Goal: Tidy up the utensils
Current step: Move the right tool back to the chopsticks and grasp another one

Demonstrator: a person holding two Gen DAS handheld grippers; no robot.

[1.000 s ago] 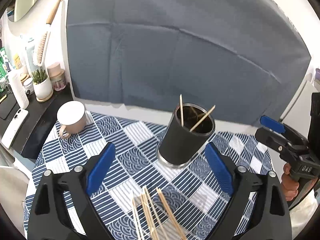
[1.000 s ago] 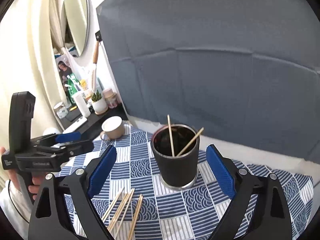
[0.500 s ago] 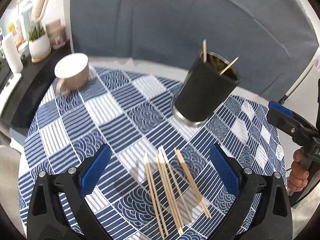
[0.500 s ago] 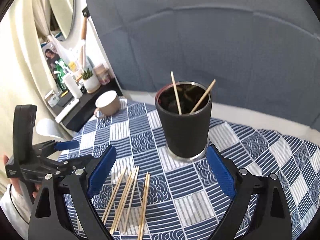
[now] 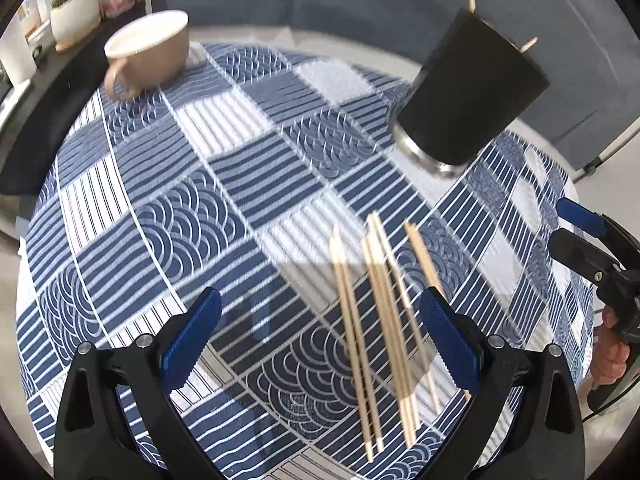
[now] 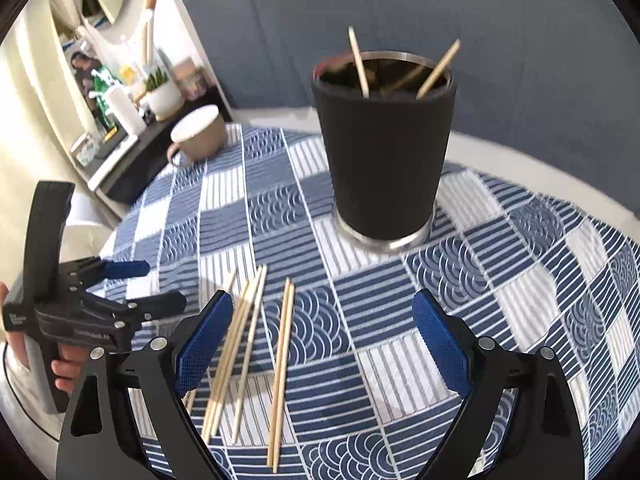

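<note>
Left claw [image 5: 320, 340] is wide open and empty, right claw [image 6: 322, 344] same. The loose chopsticks [image 5: 376, 320] lie flat on the tabletop [image 5: 168, 208] in front of the black cup [image 6: 384, 152]. Best bet: pinch one stick mid-length, then drop it in upright.

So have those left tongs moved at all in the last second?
Yes. The left tongs have dropped toward the table: the chopsticks, earlier at the bottom edge, now lie between their open tips, and the black cup has slid up.
</note>
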